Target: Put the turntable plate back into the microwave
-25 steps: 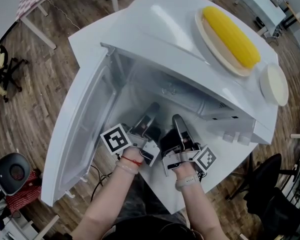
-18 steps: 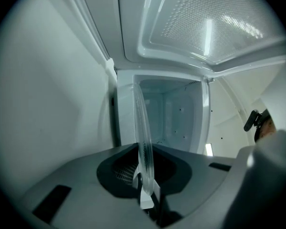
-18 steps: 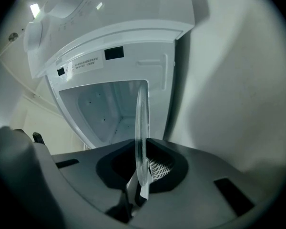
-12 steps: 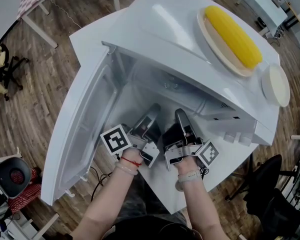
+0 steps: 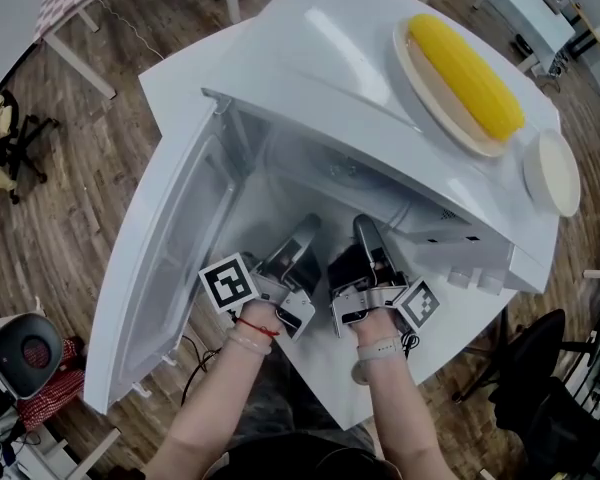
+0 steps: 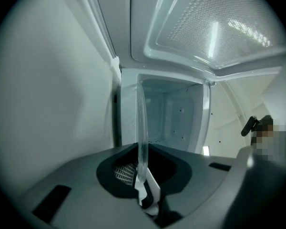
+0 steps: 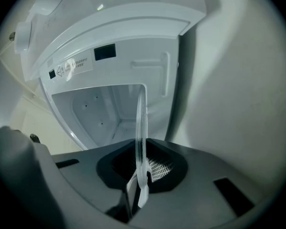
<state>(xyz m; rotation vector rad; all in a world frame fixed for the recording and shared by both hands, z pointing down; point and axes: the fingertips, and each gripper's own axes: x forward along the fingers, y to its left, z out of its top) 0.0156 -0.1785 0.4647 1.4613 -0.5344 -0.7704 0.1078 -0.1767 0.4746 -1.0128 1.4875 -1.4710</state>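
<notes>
Centre frame: left gripper (image 5: 302, 234) and right gripper (image 5: 366, 232) are each clamped on the glass plate (image 6: 142, 128), held edge-on before the open microwave (image 5: 320, 58).

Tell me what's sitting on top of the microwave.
A plate carrying a yellow corn cob, and a small white dish beside it. The plate's middle is covered by the corn.

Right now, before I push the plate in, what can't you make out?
1. The turntable plate: edge-on in both gripper views, and its clear glass is barely visible in the head view, so its far rim is lost.
2. Cavity floor: in the head view, hidden under the top of the microwave; in the gripper views, not tellable from the walls.
3. Left gripper view, right edge: covered by a mosaic patch.
</notes>
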